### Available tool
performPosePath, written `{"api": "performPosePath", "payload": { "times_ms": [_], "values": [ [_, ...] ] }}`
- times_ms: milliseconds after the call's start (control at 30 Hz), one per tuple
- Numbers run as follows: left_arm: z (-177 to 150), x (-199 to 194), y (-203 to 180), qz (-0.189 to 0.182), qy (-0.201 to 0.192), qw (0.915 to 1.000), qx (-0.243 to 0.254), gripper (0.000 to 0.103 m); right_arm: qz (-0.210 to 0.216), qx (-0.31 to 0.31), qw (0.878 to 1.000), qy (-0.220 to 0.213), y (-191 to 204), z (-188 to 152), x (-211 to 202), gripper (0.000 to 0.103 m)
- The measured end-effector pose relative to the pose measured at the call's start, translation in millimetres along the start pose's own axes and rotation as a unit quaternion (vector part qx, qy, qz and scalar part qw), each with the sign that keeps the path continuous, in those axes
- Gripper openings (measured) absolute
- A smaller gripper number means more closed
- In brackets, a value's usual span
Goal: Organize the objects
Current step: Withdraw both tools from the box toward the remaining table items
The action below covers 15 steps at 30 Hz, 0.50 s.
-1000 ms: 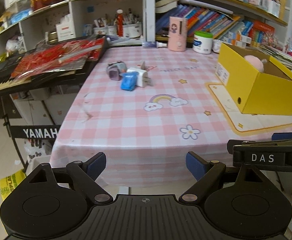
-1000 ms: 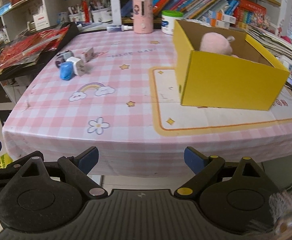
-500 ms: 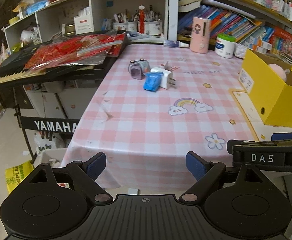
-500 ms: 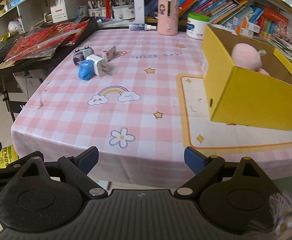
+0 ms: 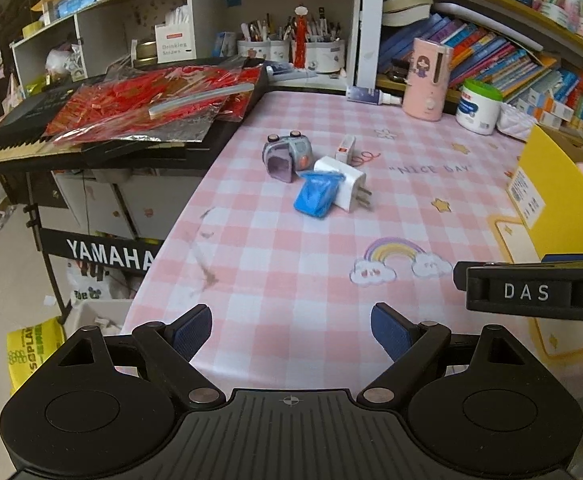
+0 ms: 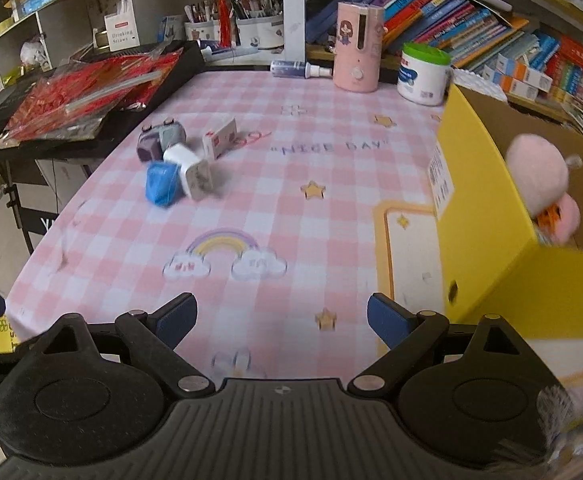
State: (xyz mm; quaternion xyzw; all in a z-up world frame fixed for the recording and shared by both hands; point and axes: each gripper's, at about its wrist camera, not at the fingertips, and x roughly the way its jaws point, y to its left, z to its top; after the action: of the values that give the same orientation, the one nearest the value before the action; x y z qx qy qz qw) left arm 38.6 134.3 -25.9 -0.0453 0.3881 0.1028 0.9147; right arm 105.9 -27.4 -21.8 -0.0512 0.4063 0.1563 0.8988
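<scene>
A cluster of small objects lies on the pink checked tablecloth (image 5: 291, 264): a blue packet (image 5: 317, 197), a white plug adapter (image 5: 345, 188), a grey-purple toy camera (image 5: 287, 154) and a small white box (image 5: 346, 148). The same cluster shows in the right wrist view: blue packet (image 6: 162, 185), adapter (image 6: 189, 170), toy camera (image 6: 159, 142), small box (image 6: 219, 142). A yellow box (image 6: 503, 248) at the right holds a pink plush (image 6: 539, 184). My left gripper (image 5: 291, 330) is open and empty over the table's near edge. My right gripper (image 6: 281, 320) is open and empty.
A black Yamaha keyboard (image 5: 91, 136) with red foil sheets adjoins the table's left side. A pink dispenser (image 5: 429, 80), a white jar (image 5: 477, 106) and a spray bottle (image 5: 371, 95) stand at the back edge. Shelves of books and pen cups rise behind.
Both grippers have moved forward and left over the table edge, so the cluster looks nearer. Both stay open. No object on the table has moved.
</scene>
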Motion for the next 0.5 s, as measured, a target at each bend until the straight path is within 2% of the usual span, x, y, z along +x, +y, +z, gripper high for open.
{"api": "performPosePath", "payload": {
  "times_ms": [500],
  "values": [
    [38, 36, -10, 0.008, -0.001, 0.9999, -0.007, 0.088, 0.028, 0.0, 1.0, -0.007, -13, 53, 43, 0.089]
  ]
}}
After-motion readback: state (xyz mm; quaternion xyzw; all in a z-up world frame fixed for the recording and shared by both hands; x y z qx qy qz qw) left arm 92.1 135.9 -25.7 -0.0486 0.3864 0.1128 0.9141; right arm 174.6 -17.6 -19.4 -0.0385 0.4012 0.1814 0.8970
